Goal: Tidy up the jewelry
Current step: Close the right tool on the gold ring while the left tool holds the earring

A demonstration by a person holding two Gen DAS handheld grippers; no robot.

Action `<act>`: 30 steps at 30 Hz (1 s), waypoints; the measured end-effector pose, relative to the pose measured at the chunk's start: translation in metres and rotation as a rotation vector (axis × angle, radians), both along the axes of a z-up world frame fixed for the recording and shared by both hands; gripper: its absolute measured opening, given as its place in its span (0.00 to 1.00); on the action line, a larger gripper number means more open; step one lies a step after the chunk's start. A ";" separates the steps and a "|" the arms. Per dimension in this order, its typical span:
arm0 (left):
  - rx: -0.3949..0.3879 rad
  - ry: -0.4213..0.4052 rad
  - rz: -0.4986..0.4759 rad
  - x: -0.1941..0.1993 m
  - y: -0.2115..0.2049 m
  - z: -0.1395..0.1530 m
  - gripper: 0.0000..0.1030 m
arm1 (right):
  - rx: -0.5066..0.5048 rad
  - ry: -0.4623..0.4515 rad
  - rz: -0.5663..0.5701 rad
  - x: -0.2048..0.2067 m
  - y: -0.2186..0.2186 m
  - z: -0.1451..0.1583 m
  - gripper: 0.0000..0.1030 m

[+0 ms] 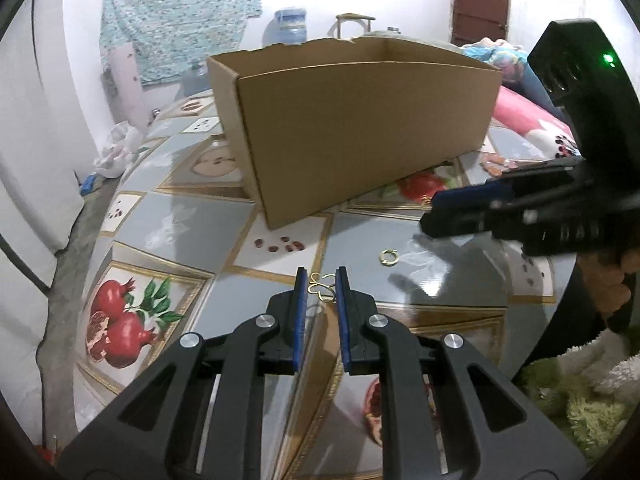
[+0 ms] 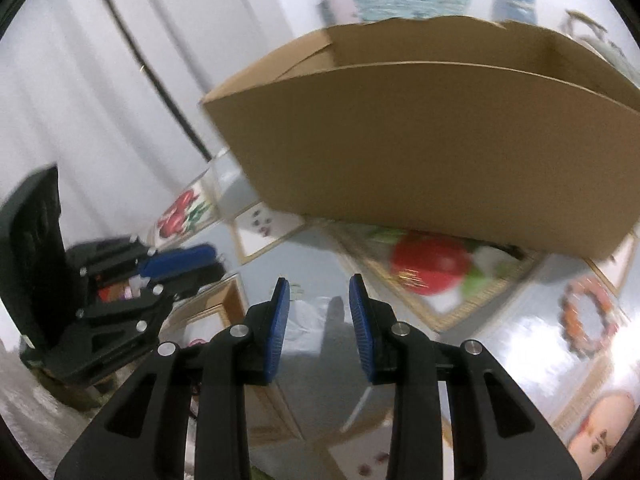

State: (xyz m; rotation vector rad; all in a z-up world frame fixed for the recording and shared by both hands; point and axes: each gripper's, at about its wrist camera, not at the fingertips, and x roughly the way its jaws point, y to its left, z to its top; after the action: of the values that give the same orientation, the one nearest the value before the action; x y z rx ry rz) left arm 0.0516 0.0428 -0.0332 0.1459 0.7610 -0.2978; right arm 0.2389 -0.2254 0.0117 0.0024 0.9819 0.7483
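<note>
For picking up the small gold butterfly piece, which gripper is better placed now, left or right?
Left. The left gripper is open with the gold butterfly piece between its fingertips. The right gripper is open over bare tablecloth.

The box [image 1: 360, 132] is brown cardboard, dull and smooth, with a torn, rough top edge. The table cover [image 1: 180, 216] looks like shiny plastic with fruit pictures, and light bounces off it. The little clip [image 1: 322, 286] and the ring [image 1: 387, 258] are shiny gold metal. The left gripper [image 1: 321, 284] is dull black plastic with blue ridged pads [image 1: 301, 320] and silver metal pins.
</note>
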 end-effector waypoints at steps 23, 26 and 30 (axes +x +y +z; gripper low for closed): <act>-0.031 0.013 0.023 0.009 0.016 -0.009 0.13 | -0.187 -0.102 0.043 -0.017 0.043 -0.011 0.19; -0.031 0.012 0.024 0.009 0.016 -0.009 0.13 | -0.202 -0.114 0.041 -0.019 0.040 -0.010 0.14; -0.027 0.010 0.025 0.009 0.015 -0.009 0.13 | -0.206 -0.111 0.044 -0.019 0.039 -0.009 0.12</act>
State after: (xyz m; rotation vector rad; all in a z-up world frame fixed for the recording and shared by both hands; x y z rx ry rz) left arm 0.0608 0.0580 -0.0426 0.1091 0.7679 -0.2852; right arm 0.2200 -0.1860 0.0031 -0.2377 0.9513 0.6772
